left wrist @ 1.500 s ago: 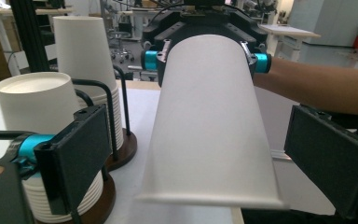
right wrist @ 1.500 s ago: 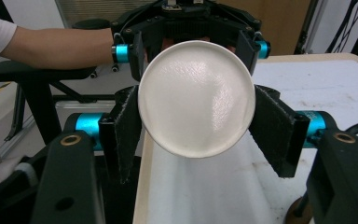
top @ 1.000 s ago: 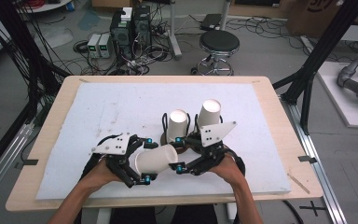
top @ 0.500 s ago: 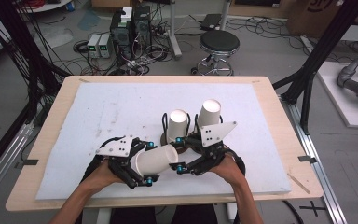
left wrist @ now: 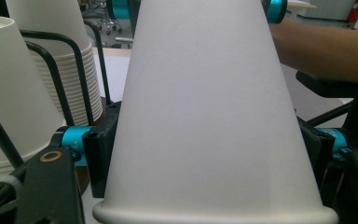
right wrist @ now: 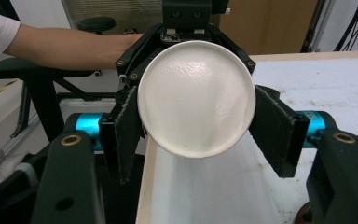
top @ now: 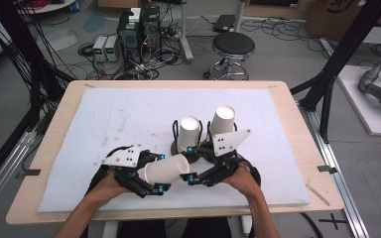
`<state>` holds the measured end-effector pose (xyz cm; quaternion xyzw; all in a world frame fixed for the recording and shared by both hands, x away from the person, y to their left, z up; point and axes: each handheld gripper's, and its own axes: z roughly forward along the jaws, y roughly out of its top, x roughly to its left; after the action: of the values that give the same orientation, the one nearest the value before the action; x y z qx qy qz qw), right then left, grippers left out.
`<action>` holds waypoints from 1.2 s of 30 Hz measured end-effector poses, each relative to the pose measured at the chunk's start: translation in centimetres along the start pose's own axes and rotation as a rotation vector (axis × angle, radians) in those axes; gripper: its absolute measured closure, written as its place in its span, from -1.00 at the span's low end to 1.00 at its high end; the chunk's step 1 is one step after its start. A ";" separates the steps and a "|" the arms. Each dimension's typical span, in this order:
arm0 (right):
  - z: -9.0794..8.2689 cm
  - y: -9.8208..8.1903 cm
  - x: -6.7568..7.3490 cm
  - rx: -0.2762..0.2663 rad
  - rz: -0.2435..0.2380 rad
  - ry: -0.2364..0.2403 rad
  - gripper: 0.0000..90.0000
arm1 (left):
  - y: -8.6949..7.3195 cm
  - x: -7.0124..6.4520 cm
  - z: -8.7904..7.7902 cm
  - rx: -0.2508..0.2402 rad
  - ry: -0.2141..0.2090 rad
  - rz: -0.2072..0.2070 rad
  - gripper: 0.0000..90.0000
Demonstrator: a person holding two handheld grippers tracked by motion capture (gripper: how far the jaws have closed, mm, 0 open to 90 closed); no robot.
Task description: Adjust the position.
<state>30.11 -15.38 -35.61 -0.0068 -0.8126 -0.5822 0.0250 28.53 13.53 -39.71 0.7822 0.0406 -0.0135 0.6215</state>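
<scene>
1. Since the earlier frames, closed in on the paper cup (top: 166,170): jaws of the left gripper (top: 148,184), which have just been closing, pads now pressed against the cup's side walls near its rim, as seen in the left gripper view (left wrist: 214,121).
2. Otherwise unchanged: both hands in the same spots at the near edge of the table (top: 44,163), cup in the same place between them.
3. Lying on its side just above the white mat (top: 119,114), carried between the two grippers, rim toward the left hand (top: 106,186), closed bottom toward the right.
4. Clenched on the cup's narrow bottom end: right gripper (top: 198,177), pads on either side of the round base in the right gripper view (right wrist: 196,98).
5. Just behind the cup: a black wire rack (top: 174,130) with two stacks of white cups (top: 189,131), one upright, the other (top: 222,119) leaning to the right.
6. Beyond the table, on the floor: a round stool (top: 233,45) and tangled cables.
</scene>
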 end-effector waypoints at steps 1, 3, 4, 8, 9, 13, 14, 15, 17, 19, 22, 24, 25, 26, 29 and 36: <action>0.0 0.0 0.0 0.002 0.001 0.002 -0.17 | 0.0 0.0 0.0 0.002 0.000 0.000 -0.39; 0.0 -0.1 0.0 0.001 0.004 0.003 -0.17 | 0.0 0.0 0.0 0.006 0.002 0.002 -0.38; 0.0 -0.2 0.0 0.000 0.001 0.001 -0.17 | -0.1 0.0 0.1 0.006 0.002 -0.002 -0.37; 0.1 -0.3 0.1 0.010 -0.003 -0.003 -0.47 | -0.1 0.1 0.0 0.010 0.006 -0.001 -0.37; 0.2 -0.4 0.1 0.012 0.012 0.001 -0.61 | -0.1 0.1 0.0 0.008 0.010 -0.005 -0.37; 0.2 -0.2 0.1 0.010 0.024 -0.012 -0.69 | -0.2 0.1 -0.2 0.008 0.011 -0.005 -0.37; 0.2 -0.1 0.1 0.001 0.026 -0.016 -0.69 | -0.2 0.1 -0.2 0.009 0.011 -0.006 -0.37; 0.1 -0.1 0.1 0.009 0.022 -0.013 -0.69 | -0.2 0.1 -0.2 0.010 0.012 -0.006 -0.37; 0.1 -0.1 0.1 0.009 0.020 -0.019 -0.69 | -0.2 0.1 -0.2 0.011 0.013 -0.008 -0.37; -0.1 -0.1 0.1 0.008 0.026 -0.022 -0.69 | -0.2 0.1 -0.3 0.020 0.014 -0.006 -0.37; -0.4 0.0 0.2 0.021 0.030 -0.028 -0.69 | -0.1 -0.1 -0.6 0.056 0.018 -0.021 -0.37; -0.6 0.2 0.3 0.047 0.020 -0.040 -0.69 | 0.3 -0.3 -1.0 0.117 0.036 -0.016 -0.36; -0.7 0.4 0.4 0.074 0.013 -0.045 -0.69 | 0.5 -0.4 -1.3 0.134 0.039 -0.013 -0.36; -0.7 0.6 0.5 0.104 0.009 -0.049 -0.69 | 0.7 -0.5 -1.6 0.149 0.043 -0.016 -0.36; -0.5 1.2 0.8 0.163 -0.009 -0.050 -0.68 | 1.6 -0.7 -2.2 0.231 0.058 -0.009 -0.36; 0.6 2.1 1.2 0.330 -0.045 -0.068 -0.68 | 3.3 -0.8 -2.8 0.408 0.066 -0.016 -0.36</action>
<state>29.02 -14.17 -33.72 -0.0042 -0.8975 -0.4408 -0.0148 27.91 15.48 -35.81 0.8917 0.0634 -0.0006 0.4483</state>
